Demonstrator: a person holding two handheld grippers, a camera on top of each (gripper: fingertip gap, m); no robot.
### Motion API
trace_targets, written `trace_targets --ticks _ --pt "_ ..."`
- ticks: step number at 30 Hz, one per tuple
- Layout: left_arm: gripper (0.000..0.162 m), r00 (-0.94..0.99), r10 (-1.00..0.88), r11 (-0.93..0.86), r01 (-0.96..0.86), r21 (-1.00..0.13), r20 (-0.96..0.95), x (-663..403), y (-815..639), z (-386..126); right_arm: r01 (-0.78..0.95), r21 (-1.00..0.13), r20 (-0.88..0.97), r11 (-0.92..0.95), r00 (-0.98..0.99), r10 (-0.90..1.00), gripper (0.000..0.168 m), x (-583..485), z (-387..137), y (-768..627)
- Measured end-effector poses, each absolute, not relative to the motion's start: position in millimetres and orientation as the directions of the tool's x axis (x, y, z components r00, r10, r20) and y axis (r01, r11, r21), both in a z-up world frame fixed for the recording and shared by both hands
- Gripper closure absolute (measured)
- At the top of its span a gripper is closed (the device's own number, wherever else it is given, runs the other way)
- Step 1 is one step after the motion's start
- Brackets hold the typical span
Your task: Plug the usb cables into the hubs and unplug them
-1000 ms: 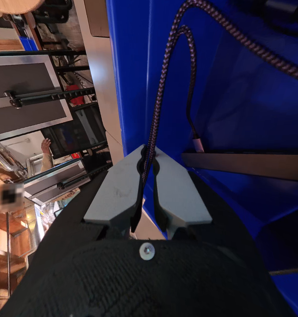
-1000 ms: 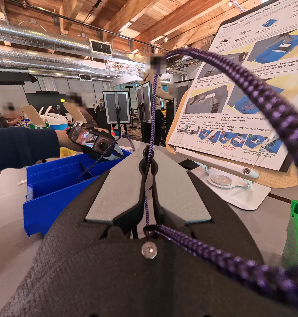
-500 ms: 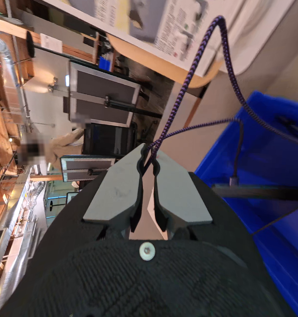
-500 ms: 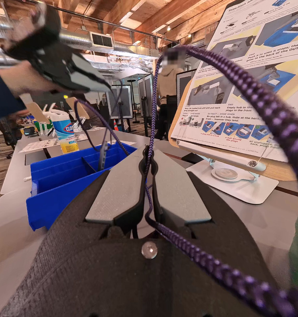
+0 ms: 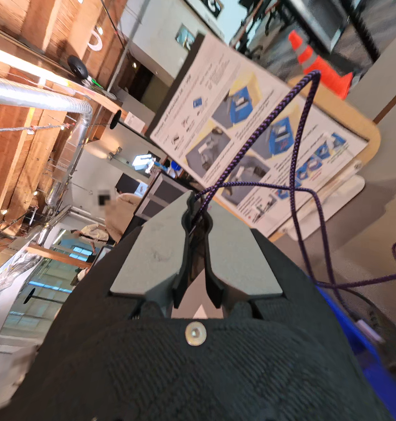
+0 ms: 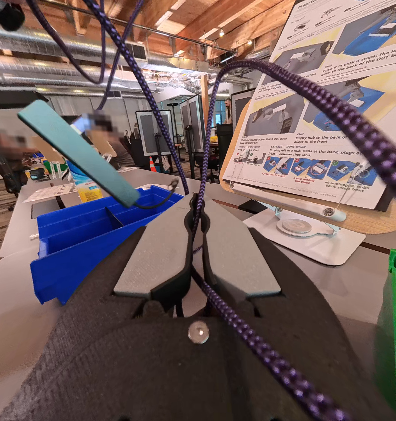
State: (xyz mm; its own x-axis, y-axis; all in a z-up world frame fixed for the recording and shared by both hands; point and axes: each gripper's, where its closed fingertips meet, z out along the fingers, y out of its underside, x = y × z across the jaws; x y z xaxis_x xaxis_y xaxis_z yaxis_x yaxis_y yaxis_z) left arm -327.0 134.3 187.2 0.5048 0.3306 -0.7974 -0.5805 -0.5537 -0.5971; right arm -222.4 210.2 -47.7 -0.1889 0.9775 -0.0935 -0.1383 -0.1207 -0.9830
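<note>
My left gripper (image 5: 198, 205) is shut on a purple braided usb cable (image 5: 294, 145) that loops up, then drops to the lower right, where its silver plug (image 5: 368, 331) sits at a dark blurred hub. My right gripper (image 6: 198, 205) is shut on another stretch of purple cable (image 6: 342, 116) that arcs overhead and runs back under it. In the right wrist view the flat grey-teal hub (image 6: 78, 152) hangs tilted in the air over the blue bin (image 6: 96, 230), its thin black lead (image 6: 169, 191) dangling. The left gripper shows dark at the top left corner (image 6: 5, 16).
An instruction board on a white stand (image 6: 306, 127) is at the right, also in the left wrist view (image 5: 238, 136). A green bin (image 6: 395, 319) is at the far right edge. A wipes canister (image 6: 87, 189) stands behind the blue bin. People are farther off. Spacing between my two grippers at the tips: around 25 centimeters.
My left gripper has risen out of the blue bin with the cable, and the hub has come up with it and now dangles above the bin. My right gripper has barely moved.
</note>
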Motion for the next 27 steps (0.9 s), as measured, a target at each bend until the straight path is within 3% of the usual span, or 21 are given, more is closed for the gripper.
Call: trace_targets --ticks 1,7,16,23,27 --pt "0.161 0.523 0.334 -0.52 -0.592 -0.616 -0.784 -318 141 191 -0.139 -0.982 -0.1 -0.129 -0.198 0.975 0.168 -222 -47 210" --pt "0.16 0.639 0.355 -0.425 -0.54 -0.727 -0.682 -294 170 175 -0.158 -0.979 -0.097 -0.125 -0.175 0.98 0.168 -219 -44 216" --pt "0.16 0.774 0.416 -0.285 -0.388 -0.876 -0.478 -264 173 74 -0.125 -0.991 -0.037 -0.05 -0.102 0.994 0.168 -222 -52 221" --pt "0.16 0.806 0.483 -0.153 -0.307 -0.939 -0.342 -274 194 1 -0.05 -0.997 0.054 0.055 0.017 0.998 0.168 -228 -69 233" --pt "0.161 0.813 0.473 -0.166 -0.297 -0.94 -0.34 -282 192 -41 0.018 -0.997 0.081 0.081 0.011 0.997 0.168 -238 -85 229"
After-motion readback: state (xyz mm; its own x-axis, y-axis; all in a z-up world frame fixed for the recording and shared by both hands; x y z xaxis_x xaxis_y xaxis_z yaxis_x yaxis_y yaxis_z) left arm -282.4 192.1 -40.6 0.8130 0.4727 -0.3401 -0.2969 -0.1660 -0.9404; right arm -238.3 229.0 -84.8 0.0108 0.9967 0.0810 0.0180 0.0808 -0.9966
